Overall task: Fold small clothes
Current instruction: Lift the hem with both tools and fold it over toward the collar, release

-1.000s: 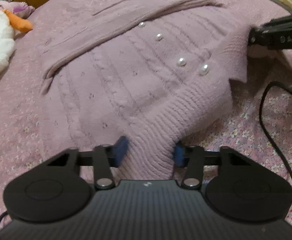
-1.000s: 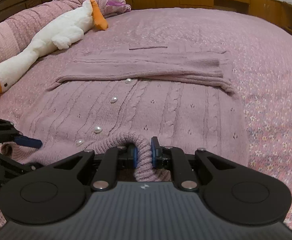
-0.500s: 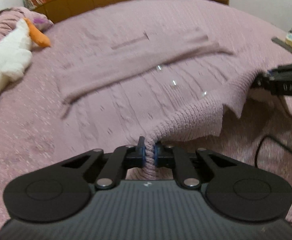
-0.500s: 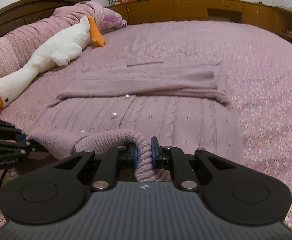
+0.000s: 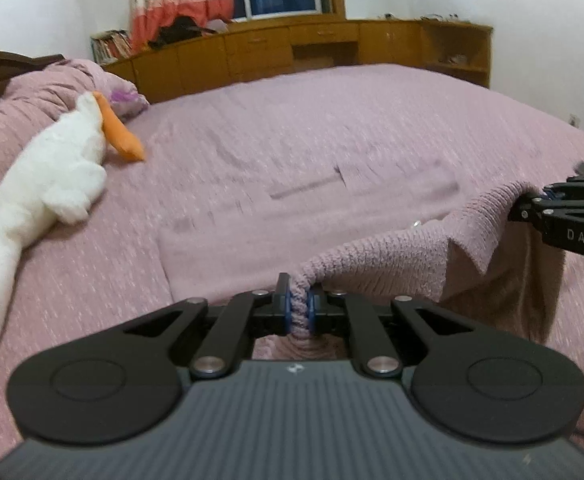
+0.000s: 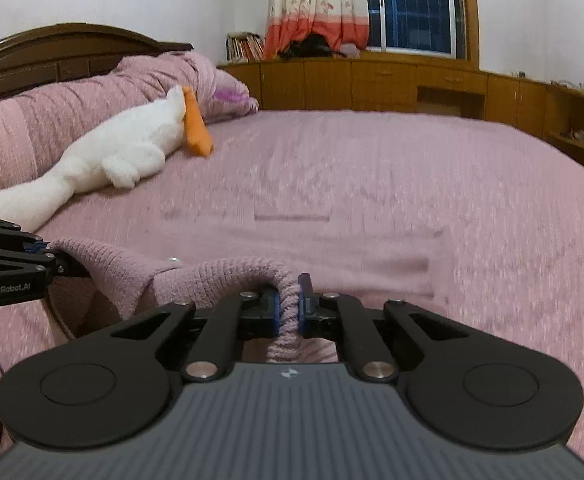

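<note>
pink knit cardigan (image 5: 392, 256), on the pink bedspread (image 5: 332, 120), near hem raised off the bed and strung between the two grippers, far part lying flat toward 12 o'clock and blurred. left gripper (image 5: 300, 310) low at 6 o'clock of its own view, jaws together and clamped on a bunched roll of the ribbed hem, blue pads (image 5: 287, 312) pressed against the knit on both sides. from there the hem running up toward 3 o'clock to the right gripper (image 5: 548, 200), a dark frame marked das, pinching the other end of the ribbing. in the right wrist view the right gripper (image 6: 287, 306) likewise closed tight on a thick fold of ribbed hem, with the left gripper (image 6: 45, 248) at 9 o'clock gripping the cardigan (image 6: 219, 276) edge. one pearl button (image 5: 416, 223) just visible behind the lifted hem. fabric below the hem hanging loose between the grippers. white plush goose (image 5: 43, 192) with an orange foot (image 5: 119, 132) lying along the 9 to 10 o'clock side of the bed, well apart from the cardigan. wooden cabinets (image 6: 372, 80) and a curtained window (image 6: 408, 4) at 12 o'clock beyond the bed.
</note>
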Available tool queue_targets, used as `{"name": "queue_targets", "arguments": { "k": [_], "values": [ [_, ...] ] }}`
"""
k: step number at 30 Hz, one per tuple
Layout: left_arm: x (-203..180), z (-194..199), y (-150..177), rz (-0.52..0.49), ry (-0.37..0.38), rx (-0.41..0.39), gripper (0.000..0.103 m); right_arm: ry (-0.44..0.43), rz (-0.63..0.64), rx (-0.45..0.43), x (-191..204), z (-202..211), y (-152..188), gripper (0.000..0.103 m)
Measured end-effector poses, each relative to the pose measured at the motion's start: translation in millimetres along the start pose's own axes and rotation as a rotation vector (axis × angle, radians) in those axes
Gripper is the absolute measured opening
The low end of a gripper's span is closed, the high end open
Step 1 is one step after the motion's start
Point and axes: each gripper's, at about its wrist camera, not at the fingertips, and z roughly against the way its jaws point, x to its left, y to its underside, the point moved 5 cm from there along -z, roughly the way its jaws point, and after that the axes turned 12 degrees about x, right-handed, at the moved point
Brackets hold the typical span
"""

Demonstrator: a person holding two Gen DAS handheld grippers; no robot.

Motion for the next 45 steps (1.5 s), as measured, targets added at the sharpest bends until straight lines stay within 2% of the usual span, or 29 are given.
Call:
{"name": "queue_targets", "arguments": {
  "k": [7, 12, 16, 20, 28, 35, 40, 41, 45],
  "values": [
    [15, -10, -40, 0.035, -0.023, -0.070, 0.009, 0.015, 0.027, -0.075, -3, -14, -50, 0.008],
    [27, -26, -72, 0.062, -0.028, -0.080, 0.009, 0.022, 0.014, -0.109, -10, -34, -84, 0.008],
    [34, -45, -91, 0.070, -0.051, -0.113, 0.009, 0.030, 0.002, -0.120, -14, -56, -106, 0.008],
    [38, -82, -102, 0.087, -0.055, -0.092, 0.009, 0.044, -0.007, -0.103, -18, -86, -118, 0.008],
    [38, -159, -109, 0.094, -0.068, -0.020, 0.010, 0.084, -0.016, -0.001, -30, -174, -119, 0.008],
    [40, -217, -101, 0.091, -0.082, 0.056, 0.010, 0.100, -0.034, 0.079, -36, -239, -103, 0.008],
    [42, -239, -95, 0.099, -0.074, 0.082, 0.012, 0.097, -0.042, 0.136, -40, -271, -91, 0.009],
    [43, -241, -95, 0.101, -0.070, 0.085, 0.012, 0.087, -0.046, 0.148, -41, -275, -87, 0.016],
    [44, -239, -95, 0.098, -0.073, 0.094, 0.020, 0.074, -0.059, 0.135, -42, -278, -82, 0.023]
  ]
}}
